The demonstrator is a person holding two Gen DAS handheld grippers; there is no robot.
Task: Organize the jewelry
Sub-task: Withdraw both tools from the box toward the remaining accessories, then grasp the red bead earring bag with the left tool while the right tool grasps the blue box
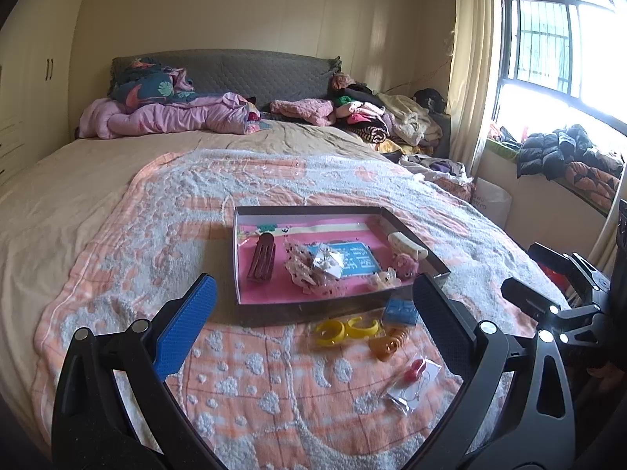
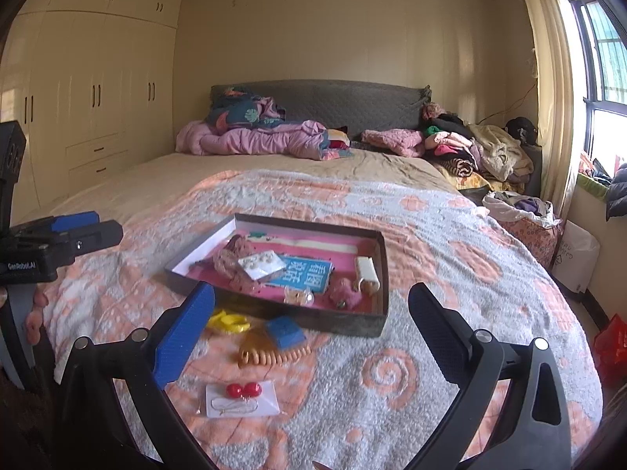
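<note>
From the left wrist, the left gripper (image 1: 313, 313) hangs spread and empty before the tray (image 1: 407, 231), which already holds several pieces, while yellow rings (image 1: 345, 331) wait on the blanket (image 1: 156, 211). From the right wrist, the right gripper (image 2: 311, 327) also gapes empty; a blue box (image 2: 285, 332), an orange clip (image 2: 270, 352) and red earrings (image 2: 243, 390) lie outside, so the sorting looks about half done.

bed (image 2: 117, 192) | wardrobe (image 2: 90, 90) | clothes pile (image 2: 470, 149) | window (image 1: 548, 47) | curtain (image 1: 470, 58)
</note>
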